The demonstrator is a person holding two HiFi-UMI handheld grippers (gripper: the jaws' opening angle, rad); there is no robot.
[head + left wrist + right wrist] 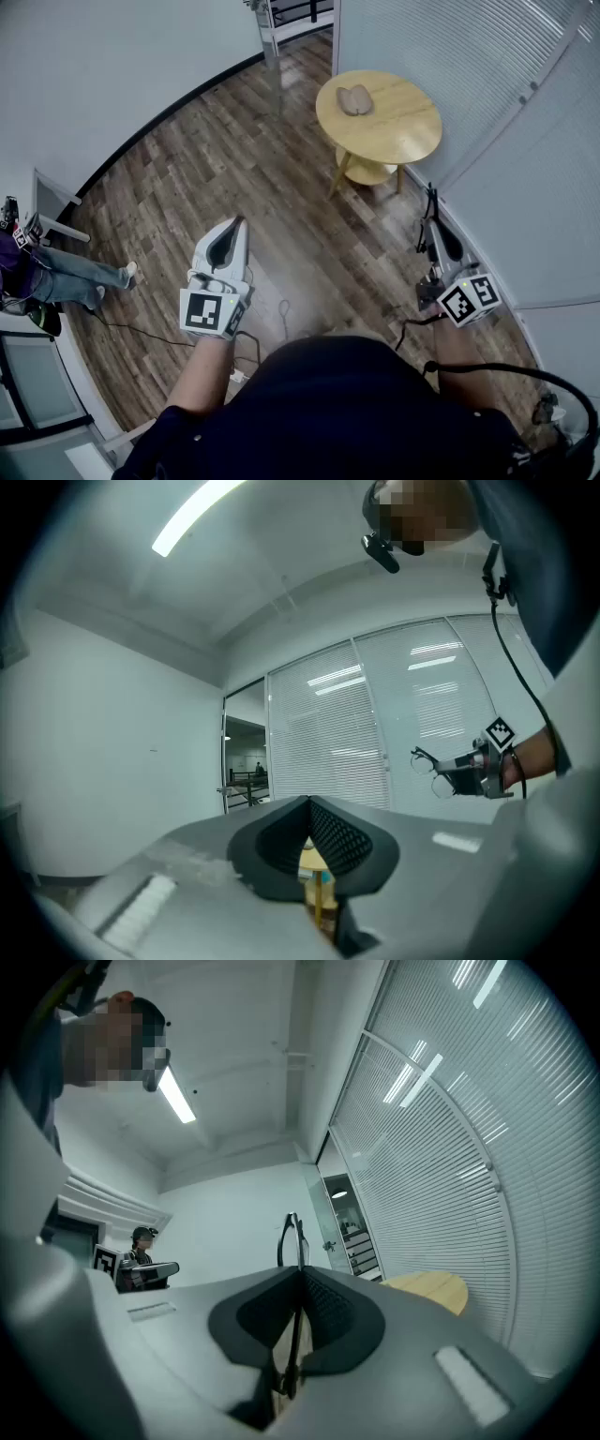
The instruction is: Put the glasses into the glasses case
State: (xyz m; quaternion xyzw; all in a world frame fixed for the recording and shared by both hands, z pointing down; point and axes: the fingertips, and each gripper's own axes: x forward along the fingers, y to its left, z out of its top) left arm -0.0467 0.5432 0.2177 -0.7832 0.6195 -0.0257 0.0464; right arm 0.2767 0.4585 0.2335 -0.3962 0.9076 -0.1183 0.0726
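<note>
- Gripping the glasses (430, 217) by one thin frame part, as the right gripper (441, 240) does now, leaves them free to pivot. A quick swing could twist them out of the nearly closed jaws.
- Expect a drop onto the floor (309, 225) if that happens. The glasses hang over it, well apart from the table (403, 131).
- Treat the brown object on the table as the probable case (355, 98). It lies far from both grippers, and you cannot tell from here whether it is open. If you arrive with it closed, you have nowhere to put the glasses.
- Note that the left gripper (232, 232) has its jaws together with nothing between them. It must open before it can steady the case or lift a lid.
- Watch the blinds (525, 187) just beside your right arm; the protruding glasses could catch on them.
- Check the pose: both grippers are level, held forward of your torso and well apart, one on each side. Both point toward the table.
</note>
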